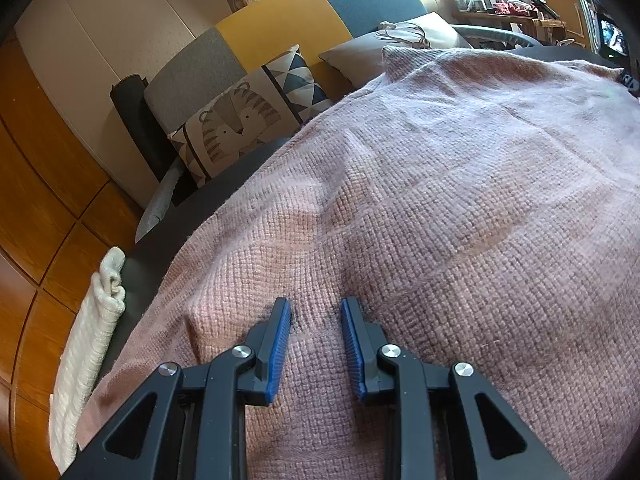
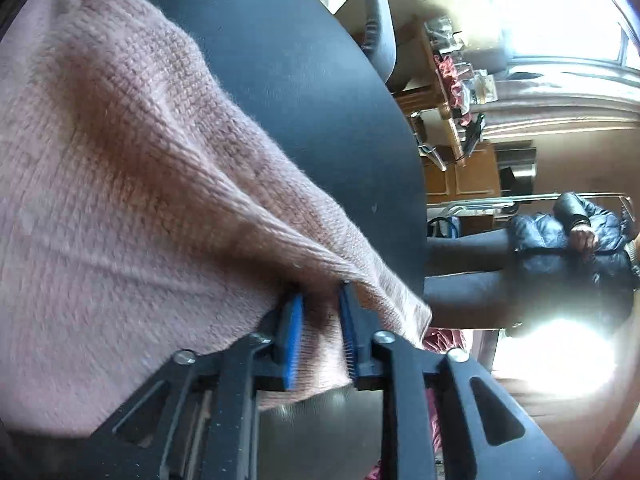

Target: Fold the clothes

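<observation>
Pink knit covers most of both views: a sweater [image 1: 440,200] lies spread over a dark table [image 1: 224,196], its near part cut off behind the gripper bodies. In the left wrist view the left gripper [image 1: 316,312] rests its tips on the flat knit with the blue pads apart; a strip of fabric lies between them, but whether any is pinched up I cannot tell. This view alone shows the far side: a sofa [image 1: 280,28] in grey, yellow and blue, a tiger-print cushion [image 1: 236,124] against it, a white knitted garment [image 1: 88,344] hanging over the table's left edge, and a wooden floor [image 1: 36,208]. The right wrist view, tilted and somewhat blurred, shows the sweater's edge [image 2: 280,208] lifted off the table [image 2: 312,80], with the right gripper [image 2: 320,304] clamped on a gathered fold of it. Only here does a person in a dark padded jacket [image 2: 568,236] appear at the right, partly washed out by window glare, beside cluttered wooden shelves [image 2: 452,80] too small to read.
</observation>
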Available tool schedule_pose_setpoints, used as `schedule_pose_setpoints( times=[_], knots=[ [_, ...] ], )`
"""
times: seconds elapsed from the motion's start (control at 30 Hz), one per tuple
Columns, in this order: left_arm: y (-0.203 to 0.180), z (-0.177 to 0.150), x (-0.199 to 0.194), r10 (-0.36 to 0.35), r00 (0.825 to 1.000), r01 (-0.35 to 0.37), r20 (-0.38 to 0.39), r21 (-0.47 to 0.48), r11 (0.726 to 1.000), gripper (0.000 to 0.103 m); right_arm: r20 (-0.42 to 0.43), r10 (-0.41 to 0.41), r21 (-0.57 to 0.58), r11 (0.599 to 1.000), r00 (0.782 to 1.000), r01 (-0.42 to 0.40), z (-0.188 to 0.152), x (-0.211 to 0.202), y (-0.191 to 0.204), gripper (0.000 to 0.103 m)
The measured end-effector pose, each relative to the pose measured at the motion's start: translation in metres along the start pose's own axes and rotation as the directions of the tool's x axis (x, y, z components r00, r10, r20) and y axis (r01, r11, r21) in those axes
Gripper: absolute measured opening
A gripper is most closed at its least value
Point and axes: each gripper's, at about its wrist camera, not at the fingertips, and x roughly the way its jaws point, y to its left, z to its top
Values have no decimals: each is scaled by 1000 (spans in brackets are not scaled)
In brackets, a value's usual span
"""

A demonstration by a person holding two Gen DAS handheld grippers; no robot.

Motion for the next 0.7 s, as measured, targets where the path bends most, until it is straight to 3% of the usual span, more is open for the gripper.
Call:
schedule_pose_setpoints(
  times=[0.13, 0.2, 0.27, 0.37, 0.47, 0.5, 0.57, 0.63, 0.7],
  knots=[
    [3, -1, 1, -8, 1000, 8, 1, -6, 1000, 27, 20, -2, 33, 999, 1000, 2, -4, -2, -4, 14],
    [3, -1, 2, -10, 1000, 10, 2, -7, 1000, 27, 65, 85, 105, 990, 994, -91, -19, -30, -10, 15],
    [3, 0, 2, -10, 1000, 10, 2, -7, 1000, 27, 151, 197, 190, 956, 969, -224, -28, -60, -16, 16],
    [2, -1, 1, -6, 1000, 6, 1, -3, 1000, 27, 278, 442, 301, 803, 853, -514, -35, -91, -31, 24],
    [1, -1, -1, -2, 1000, 2, -4, 0, 1000, 27, 322, 589, 313, 673, 741, -670, -31, -100, -31, 24],
    [0, -1, -1, 0, 1000, 0, -4, 1, 1000, 27, 300, 604, 301, 675, 739, -674, -25, -99, -24, 24],
    [0, 0, -1, 1, 1000, -1, -4, 2, 1000, 27, 244, 595, 272, 716, 766, -642, -26, -106, 1, 24],
    [1, 0, -1, 1, 1000, -1, -5, 2, 1000, 27, 245, 558, 261, 750, 793, -608, -24, -107, 9, 24],
    [1, 0, -1, 1, 1000, -1, -5, 1, 1000, 27, 251, 545, 282, 750, 800, -598, -21, -103, 8, 24]
  ],
)
